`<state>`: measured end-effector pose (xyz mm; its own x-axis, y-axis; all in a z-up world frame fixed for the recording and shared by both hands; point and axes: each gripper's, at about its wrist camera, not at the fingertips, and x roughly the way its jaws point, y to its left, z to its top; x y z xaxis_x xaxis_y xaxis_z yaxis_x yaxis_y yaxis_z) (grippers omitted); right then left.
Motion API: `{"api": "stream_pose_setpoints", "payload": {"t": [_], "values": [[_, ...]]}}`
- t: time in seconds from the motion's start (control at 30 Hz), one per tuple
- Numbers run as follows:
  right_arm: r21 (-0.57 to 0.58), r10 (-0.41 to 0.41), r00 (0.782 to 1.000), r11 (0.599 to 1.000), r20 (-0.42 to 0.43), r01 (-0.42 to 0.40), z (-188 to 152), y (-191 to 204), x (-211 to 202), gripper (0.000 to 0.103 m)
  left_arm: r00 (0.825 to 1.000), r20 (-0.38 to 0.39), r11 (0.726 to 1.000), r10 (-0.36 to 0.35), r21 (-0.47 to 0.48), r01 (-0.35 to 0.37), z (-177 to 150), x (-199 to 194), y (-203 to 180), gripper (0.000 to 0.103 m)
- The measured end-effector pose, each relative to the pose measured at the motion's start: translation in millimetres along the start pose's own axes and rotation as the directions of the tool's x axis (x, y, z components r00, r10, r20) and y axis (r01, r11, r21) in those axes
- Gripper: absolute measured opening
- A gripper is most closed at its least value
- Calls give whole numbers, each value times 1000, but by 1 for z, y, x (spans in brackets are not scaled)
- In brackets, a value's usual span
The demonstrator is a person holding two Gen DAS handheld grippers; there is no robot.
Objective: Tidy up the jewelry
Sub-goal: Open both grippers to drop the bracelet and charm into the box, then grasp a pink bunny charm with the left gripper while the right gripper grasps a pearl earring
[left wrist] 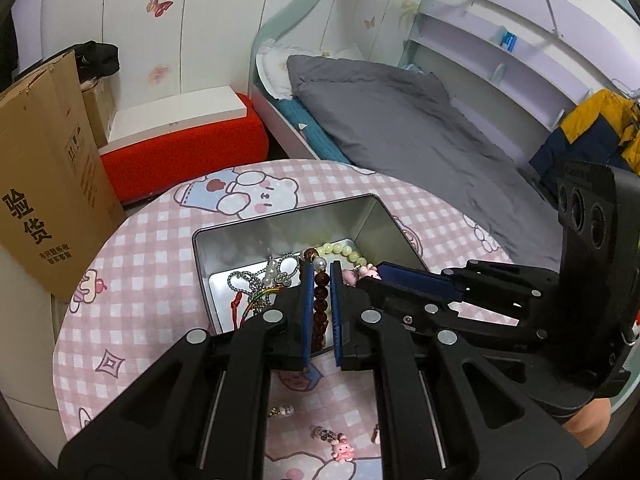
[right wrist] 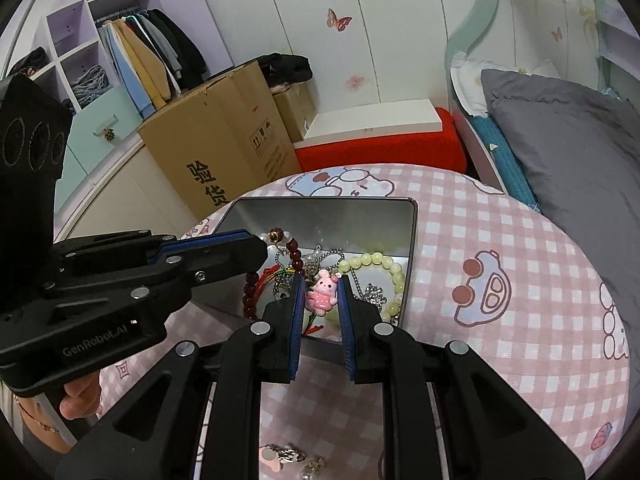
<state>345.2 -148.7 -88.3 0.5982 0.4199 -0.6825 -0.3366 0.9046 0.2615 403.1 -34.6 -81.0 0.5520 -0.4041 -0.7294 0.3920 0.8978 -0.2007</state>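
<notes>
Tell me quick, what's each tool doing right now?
Left tool: shut on the dark red bead bracelet.
Right tool: shut on the pink bunny charm.

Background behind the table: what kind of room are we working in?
Most likely a bedroom in a home: a bed with a grey duvet, an open wardrobe of hanging clothes, and butterfly-patterned wall panels.
</notes>
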Motion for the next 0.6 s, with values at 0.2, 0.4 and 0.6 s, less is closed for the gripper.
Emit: {"api": "stream_pose_setpoints", "payload": {"t": [0.2, 0.4, 0.6], "values": [[13, 3, 1000, 1000, 4, -3, 1, -1, -3, 16, 1000, -32, 1000, -1, 6, 1, -2, 1, -3, 9], [7, 6, 1000, 1000, 21, -6, -3, 1, -18, 16, 1000, -14, 1000, 15, 5, -15, -10, -13, -4, 45], [-24, -2, 1000, 1000, 31, 3, -19, 5, -40, 17, 1000, 12, 1000, 21, 17, -21, -27, -36, -7, 45]]}}
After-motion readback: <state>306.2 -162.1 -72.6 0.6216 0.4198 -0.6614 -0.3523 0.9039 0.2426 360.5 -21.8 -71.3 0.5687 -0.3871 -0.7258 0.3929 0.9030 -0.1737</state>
